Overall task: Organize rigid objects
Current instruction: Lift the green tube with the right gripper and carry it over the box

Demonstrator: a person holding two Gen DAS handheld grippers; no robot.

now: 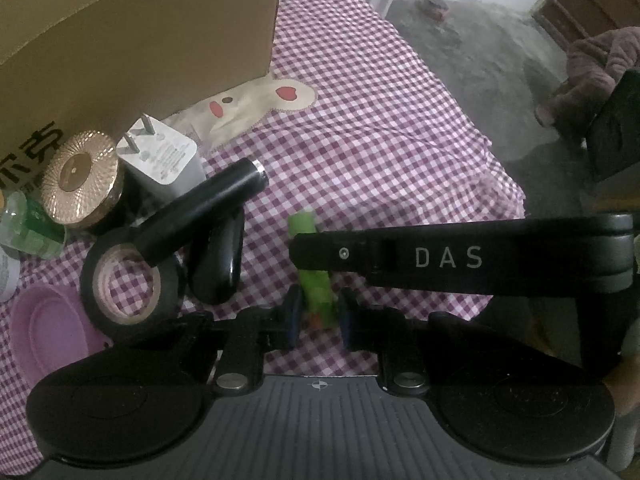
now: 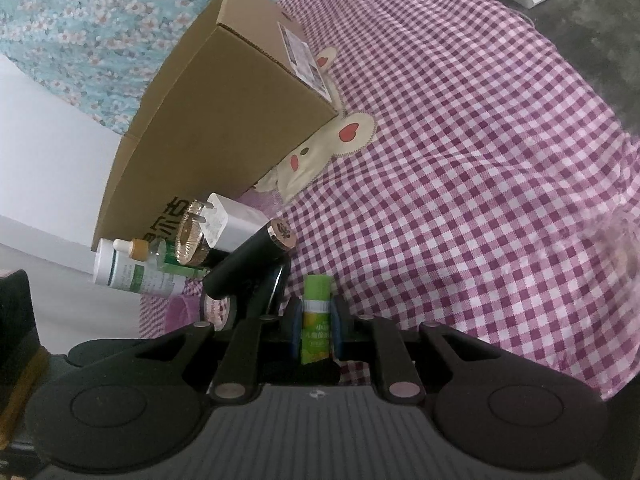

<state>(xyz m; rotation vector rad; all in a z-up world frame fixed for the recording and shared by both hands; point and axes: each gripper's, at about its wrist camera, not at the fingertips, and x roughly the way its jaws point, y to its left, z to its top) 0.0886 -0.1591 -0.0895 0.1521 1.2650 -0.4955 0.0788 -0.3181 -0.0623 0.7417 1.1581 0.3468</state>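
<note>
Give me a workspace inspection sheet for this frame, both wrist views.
Surface: purple checked cloth with a rabbit patch.
Job's things: green tube; cardboard box standing behind the pile.
Clutter: black cylinder leaning on tape roll, charger, gold-lidded jar, white bottle, purple lid.
Grippers: right gripper shut on the green tube; left gripper shut on the same tube.
Cables: nothing seen.
Surroundings: concrete floor, floral fabric.
</note>
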